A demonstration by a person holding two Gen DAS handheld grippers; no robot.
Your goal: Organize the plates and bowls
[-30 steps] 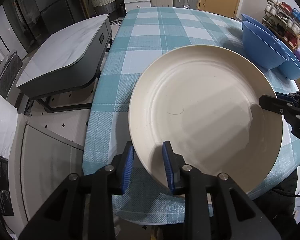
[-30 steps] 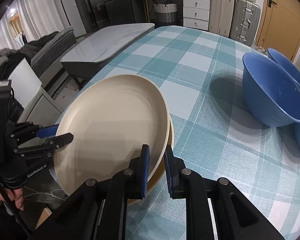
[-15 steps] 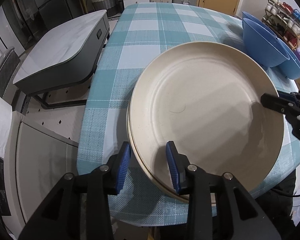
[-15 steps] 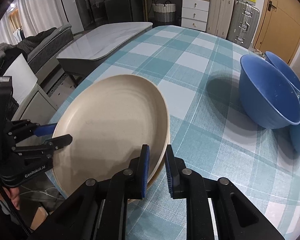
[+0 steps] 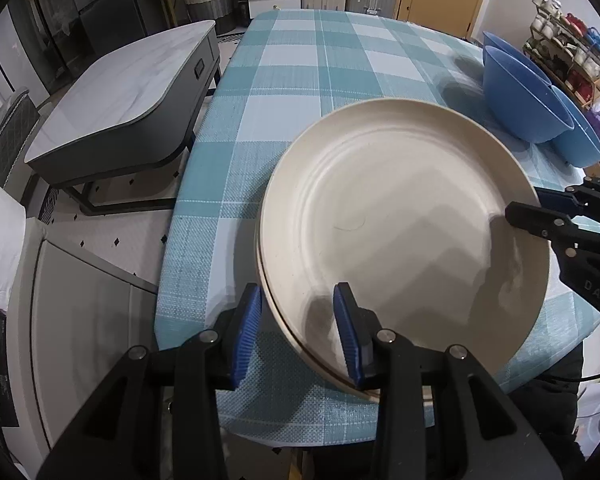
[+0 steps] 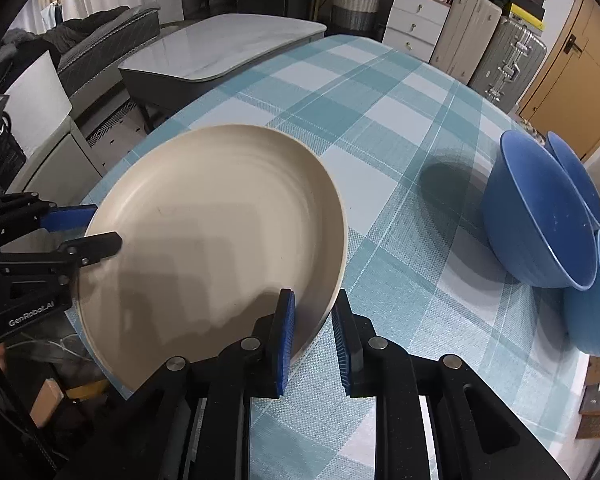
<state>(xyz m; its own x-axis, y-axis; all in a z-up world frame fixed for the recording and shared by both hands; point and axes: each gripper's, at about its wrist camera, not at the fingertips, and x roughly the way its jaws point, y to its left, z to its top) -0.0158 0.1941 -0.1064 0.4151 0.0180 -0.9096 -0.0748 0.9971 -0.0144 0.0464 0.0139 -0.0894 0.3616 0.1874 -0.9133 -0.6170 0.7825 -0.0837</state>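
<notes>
A cream plate (image 5: 400, 220) lies stacked on a second cream plate whose rim (image 5: 300, 348) shows beneath it, on the checked tablecloth. My left gripper (image 5: 296, 304) is open, its jaws spread wide around the stack's near rim. My right gripper (image 6: 314, 312) is open a little, its jaws either side of the plate (image 6: 220, 232) rim; it also shows at the plate's right edge in the left wrist view (image 5: 540, 208). Blue bowls (image 6: 536, 216) stand together at the table's right side, also in the left wrist view (image 5: 520, 96).
The table (image 5: 320, 60) has a blue and white checked cloth; its left edge drops to the floor. A grey low table (image 5: 116, 100) stands beyond that edge. A rack of cups (image 5: 568, 52) is behind the bowls. Suitcases (image 6: 496, 48) stand at the back.
The top plate has come down onto the lower plate. Both grippers have opened: the left jaws spread wide, the right jaws parted slightly.
</notes>
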